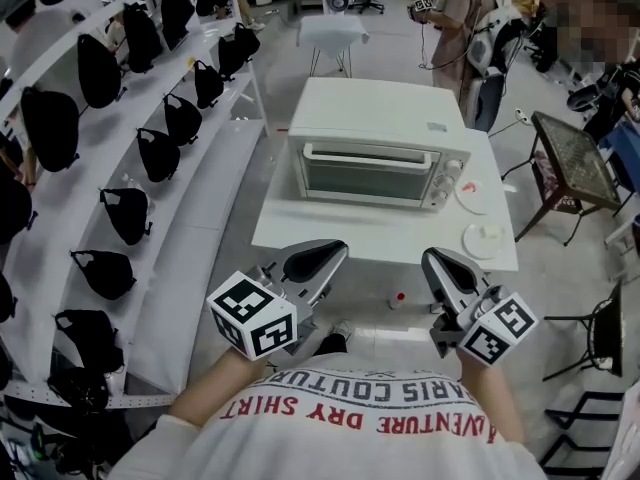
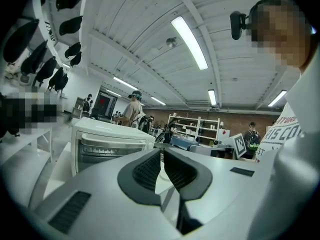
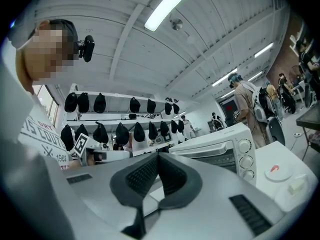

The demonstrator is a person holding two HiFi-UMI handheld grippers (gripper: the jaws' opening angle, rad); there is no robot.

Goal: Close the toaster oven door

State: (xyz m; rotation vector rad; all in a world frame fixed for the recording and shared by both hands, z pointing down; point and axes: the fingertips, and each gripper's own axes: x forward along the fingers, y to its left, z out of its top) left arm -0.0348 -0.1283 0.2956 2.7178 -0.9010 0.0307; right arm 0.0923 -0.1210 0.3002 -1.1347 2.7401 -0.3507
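While we held both claws low before our chest, the left claw (image 1: 335, 251) had its jaws pressed together with nothing between them; the right claw (image 1: 432, 258) was likewise drawn together and empty; both pointed toward the white desk (image 1: 300, 233), and neither touched anything on it. The toaster oven (image 1: 378, 169) stood near the middle of the desk, well apart from both claws; its door (image 1: 365, 178) sat upright and flush against the front, with the handle (image 1: 375, 154) running along the top edge and the knobs (image 1: 450, 178) in a column at the right. Two white round dishes (image 1: 483, 240) lay on the desk just right of the oven; on our left, white shelves (image 1: 215, 183) carried rows of black bags (image 1: 160, 153); a person (image 1: 462, 18) stood beyond the desk.
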